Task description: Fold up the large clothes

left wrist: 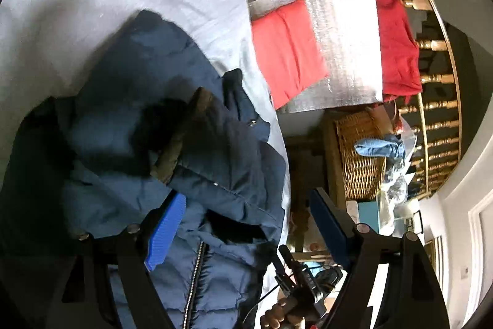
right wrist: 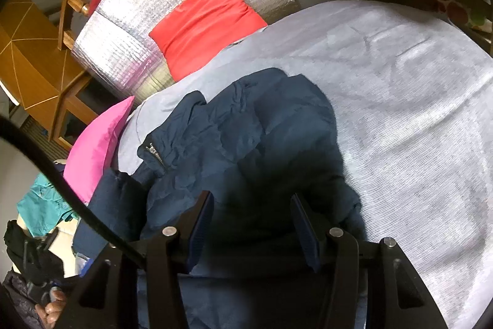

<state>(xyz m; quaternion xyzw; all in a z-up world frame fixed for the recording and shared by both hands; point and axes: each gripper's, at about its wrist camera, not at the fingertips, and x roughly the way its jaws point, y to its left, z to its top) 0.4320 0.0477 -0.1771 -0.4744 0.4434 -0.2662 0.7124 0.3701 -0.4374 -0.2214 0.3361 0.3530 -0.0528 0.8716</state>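
Both grippers are over the dark blue jacket (left wrist: 172,125), and both have their jaws apart with nothing between them. The left gripper (left wrist: 246,224) hangs above the zipper side of the jacket; one blue pad (left wrist: 166,230) is over the cloth and the other is past the edge of the bed, above the floor. The right gripper (right wrist: 252,224) is above a dark, shaded part of the jacket, and I cannot tell if its pads touch the cloth.

The jacket lies crumpled on the grey sheet (right wrist: 400,113), near one edge of the bed, with a sleeve or the collar thrown over the body and the zipper (left wrist: 194,276) partly seen. It is not flat yet, so I judge that the folding is only at the start. The grippers are probably open like this to take two points of the cloth and pull it flat.

At the far edge of the sheet lie a pink cloth (right wrist: 95,144) and an orange-red cloth (right wrist: 203,20); they look folded and put aside there, the orange-red one on a silver mat (right wrist: 123,30). A dark red cloth (left wrist: 397,45) hangs at the far side of this mat. A basket (left wrist: 360,156) with blue clothes stands on the floor beside the bed, perhaps with things that wait for folding.
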